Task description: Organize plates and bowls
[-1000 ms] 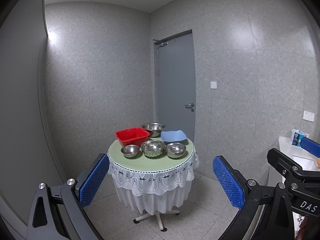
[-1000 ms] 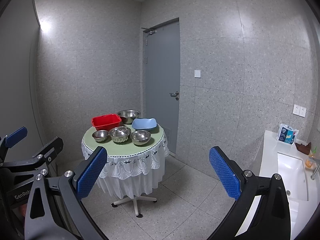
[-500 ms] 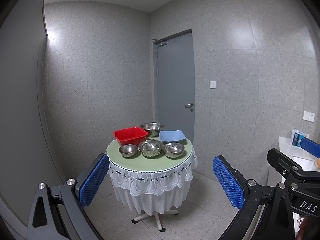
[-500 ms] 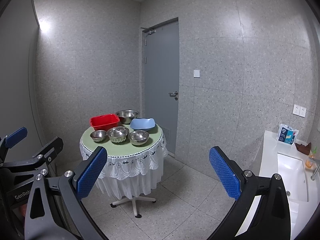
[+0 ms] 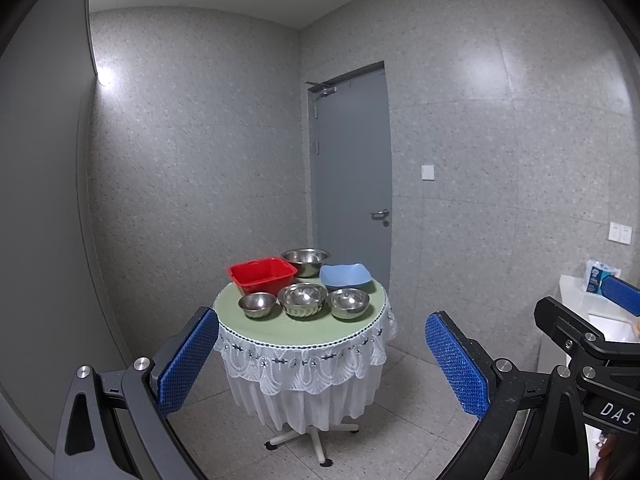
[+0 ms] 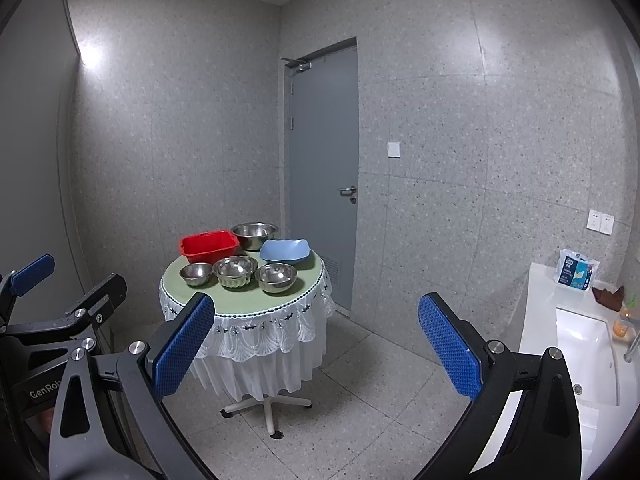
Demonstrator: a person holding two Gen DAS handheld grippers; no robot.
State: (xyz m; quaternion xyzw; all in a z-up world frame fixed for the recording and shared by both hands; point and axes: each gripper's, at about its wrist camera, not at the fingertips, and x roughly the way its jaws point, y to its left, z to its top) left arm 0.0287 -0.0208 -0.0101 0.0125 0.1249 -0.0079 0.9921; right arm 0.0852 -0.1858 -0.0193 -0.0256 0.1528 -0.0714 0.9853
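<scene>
A small room with speckled grey walls, a tiled floor and a closed grey door [image 5: 350,168]. In the left wrist view, a round table [image 5: 304,330] with a green top and white lace skirt stands before the door. At its back sit a red tub [image 5: 262,275], a large steel bowl [image 5: 305,260] and a blue bowl [image 5: 345,275], left to right. In front, three steel bowls stand in a row: a small bowl [image 5: 257,305], a fluted bowl [image 5: 303,299] and a right bowl [image 5: 347,303], close together, possibly touching. The left gripper [image 5: 320,362] hangs well short of the table, its blue-padded fingers spread wide and empty. The right gripper's frame shows at the right edge.

In the right wrist view, the same table [image 6: 244,300] and dishes lie left of centre, in the same order. The right gripper [image 6: 316,348] is also wide apart, holding nothing. To the right, a white counter [image 6: 540,304] carries a sink [image 6: 584,356] and a tissue pack [image 6: 577,273].
</scene>
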